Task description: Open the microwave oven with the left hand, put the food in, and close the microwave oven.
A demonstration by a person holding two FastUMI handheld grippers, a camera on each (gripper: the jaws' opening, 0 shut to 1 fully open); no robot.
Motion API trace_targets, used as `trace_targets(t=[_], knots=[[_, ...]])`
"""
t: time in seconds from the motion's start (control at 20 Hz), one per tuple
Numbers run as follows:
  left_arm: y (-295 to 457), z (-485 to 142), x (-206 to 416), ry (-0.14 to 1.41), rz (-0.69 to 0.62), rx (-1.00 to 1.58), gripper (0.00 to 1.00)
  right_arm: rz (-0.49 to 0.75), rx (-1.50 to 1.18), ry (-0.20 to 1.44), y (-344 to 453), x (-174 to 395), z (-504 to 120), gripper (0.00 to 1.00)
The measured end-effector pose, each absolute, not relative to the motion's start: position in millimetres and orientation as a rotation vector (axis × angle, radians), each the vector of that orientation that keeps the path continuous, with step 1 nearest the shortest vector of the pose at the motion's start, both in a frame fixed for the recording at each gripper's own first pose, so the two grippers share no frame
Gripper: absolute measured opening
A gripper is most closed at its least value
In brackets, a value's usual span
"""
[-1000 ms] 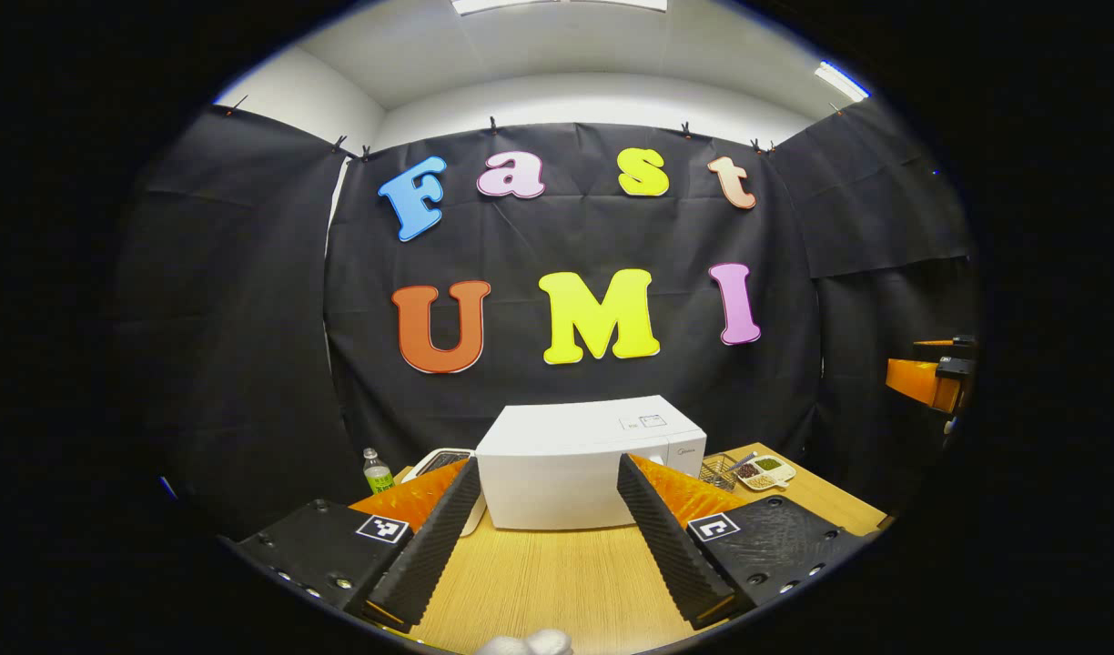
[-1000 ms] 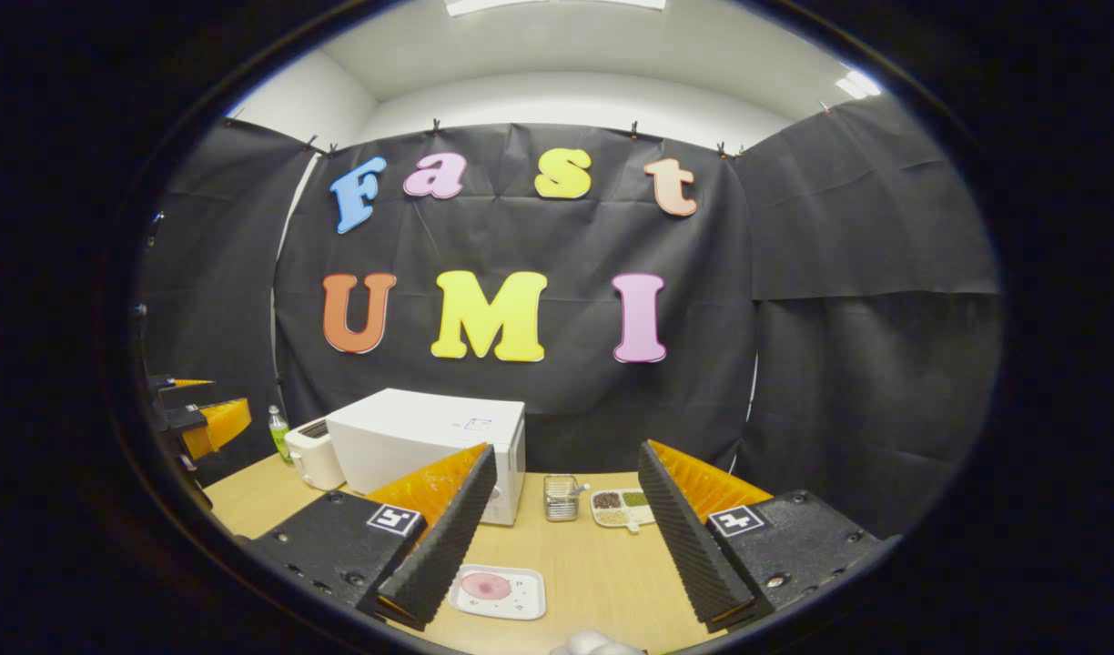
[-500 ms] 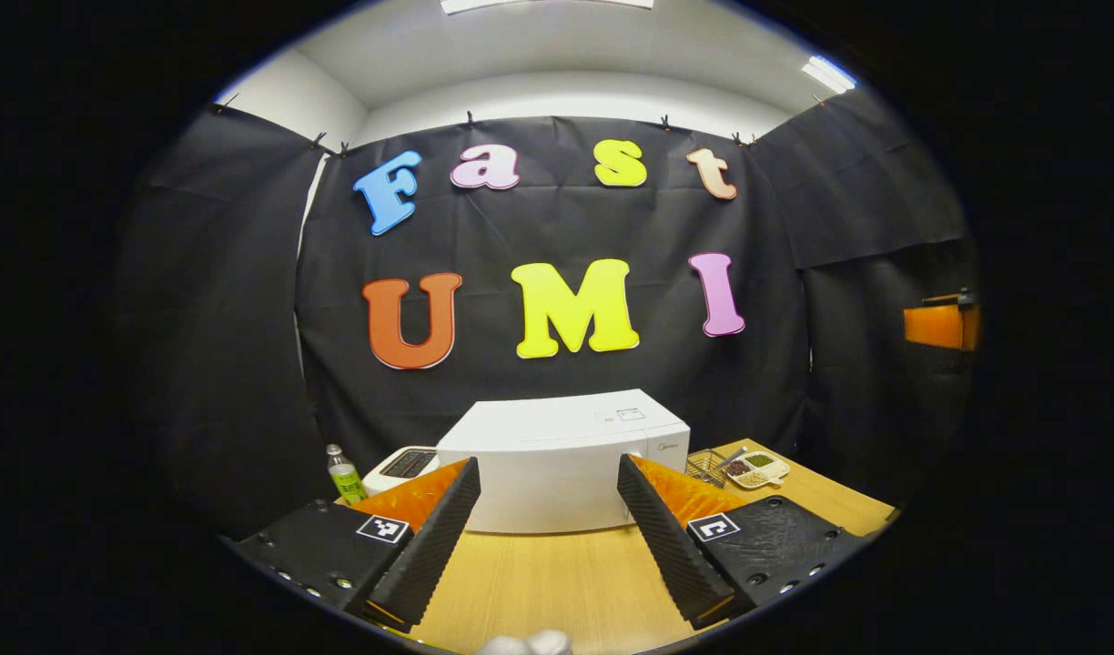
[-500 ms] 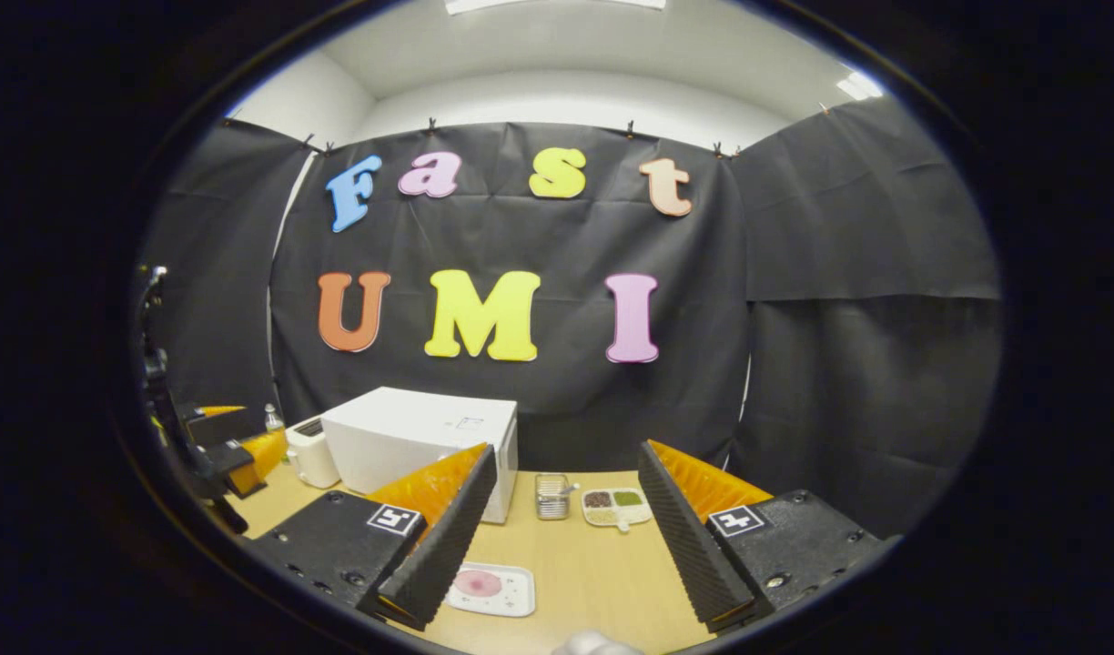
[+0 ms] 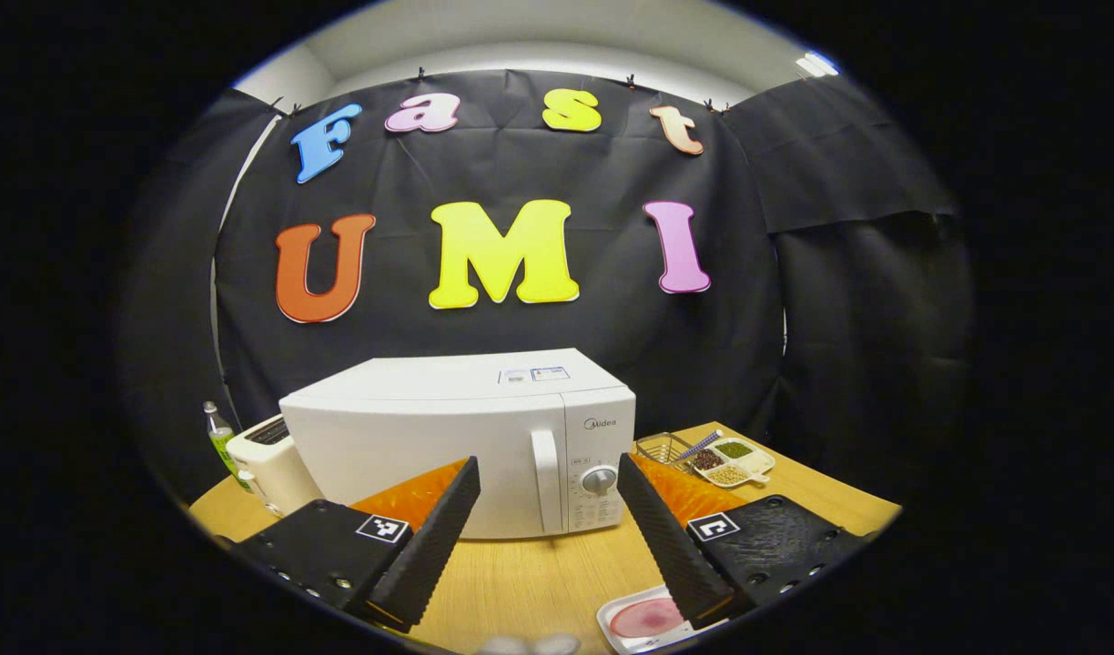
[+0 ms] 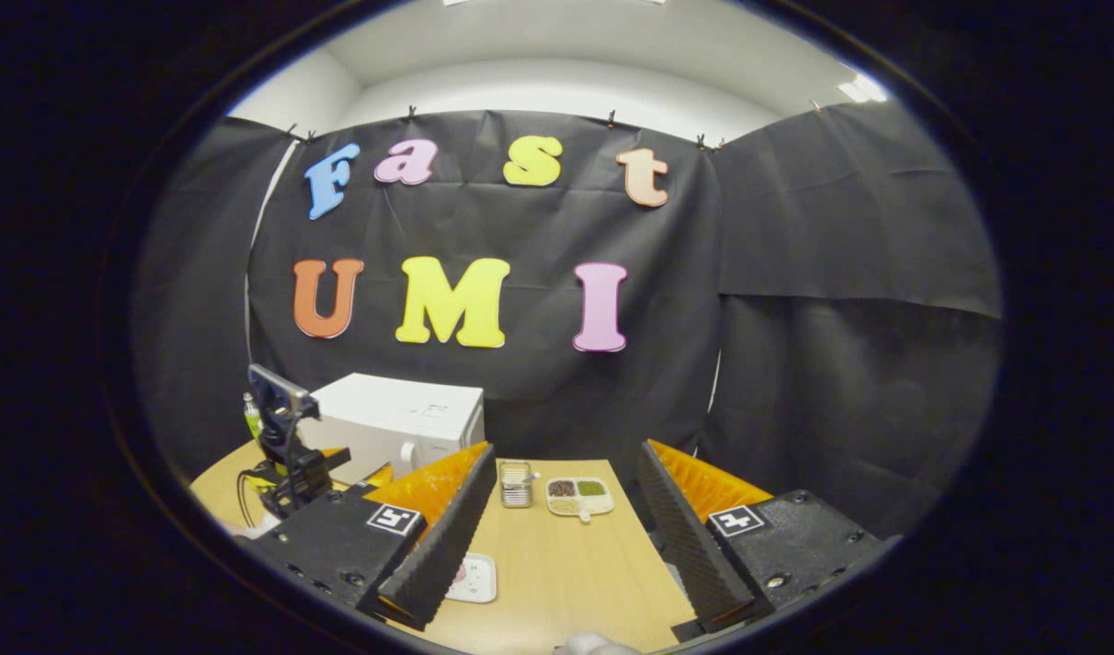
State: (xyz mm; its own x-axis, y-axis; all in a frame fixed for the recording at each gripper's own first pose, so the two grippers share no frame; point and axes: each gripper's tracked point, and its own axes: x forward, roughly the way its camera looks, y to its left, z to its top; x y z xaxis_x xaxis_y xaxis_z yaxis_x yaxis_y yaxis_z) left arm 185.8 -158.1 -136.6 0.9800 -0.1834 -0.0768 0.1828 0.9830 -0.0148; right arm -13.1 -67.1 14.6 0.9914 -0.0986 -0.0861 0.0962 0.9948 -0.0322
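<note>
Microwave oven (image 5: 457, 446) door closed, standing on the table (image 5: 539, 582).
Left gripper (image 5: 548, 537) spread, empty, just before its handle (image 5: 546, 480); food plate (image 5: 643, 619) near right.

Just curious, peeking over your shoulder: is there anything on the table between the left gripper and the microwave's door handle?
No. In the left gripper view, bare table separates the open left gripper from the microwave handle.

A toaster (image 5: 264, 459), bottle (image 5: 218, 438) and divided dish (image 5: 732, 460) (with grains) sit apart.
</note>
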Motion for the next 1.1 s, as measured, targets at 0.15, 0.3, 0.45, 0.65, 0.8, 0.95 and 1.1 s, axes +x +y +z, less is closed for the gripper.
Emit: trace_targets(t=[0.15, 0.3, 0.45, 0.65, 0.8, 0.95, 1.1], knots=[[-167.7, -162.5, 227.0, 0.123, -0.168, -0.003, 0.96, -0.111, -0.055, 0.110, -81.4, -11.3, 12.5, 1.00], [-171.7, -182.8, 254.3, 0.158, -0.153, -0.004, 0.96, -0.144, -0.077, 0.122, -103.0, -10.9, 14.6, 1.00], [-175.3, -198.3, 271.7, 0.192, -0.141, 0.004, 0.92, -0.161, -0.065, 0.132, -114.5, -10.3, 11.5, 1.00], [-170.1, -197.1, 278.4, 0.173, -0.117, -0.025, 0.72, -0.171, -0.072, 0.144, -121.8, -12.6, 6.3, 1.00], [-170.3, -201.9, 282.5, 0.185, -0.113, -0.053, 0.27, -0.177, -0.062, 0.150, -127.4, -14.3, 3.8, 1.00], [-166.3, -202.6, 278.5, 0.197, -0.111, -0.053, 0.17, -0.171, -0.051, 0.152, -125.7, -15.6, 2.8, 1.00], [-166.0, -203.0, 277.7, 0.205, -0.121, -0.058, 0.11, -0.164, -0.054, 0.141, -122.8, -18.7, 4.7, 0.95]])
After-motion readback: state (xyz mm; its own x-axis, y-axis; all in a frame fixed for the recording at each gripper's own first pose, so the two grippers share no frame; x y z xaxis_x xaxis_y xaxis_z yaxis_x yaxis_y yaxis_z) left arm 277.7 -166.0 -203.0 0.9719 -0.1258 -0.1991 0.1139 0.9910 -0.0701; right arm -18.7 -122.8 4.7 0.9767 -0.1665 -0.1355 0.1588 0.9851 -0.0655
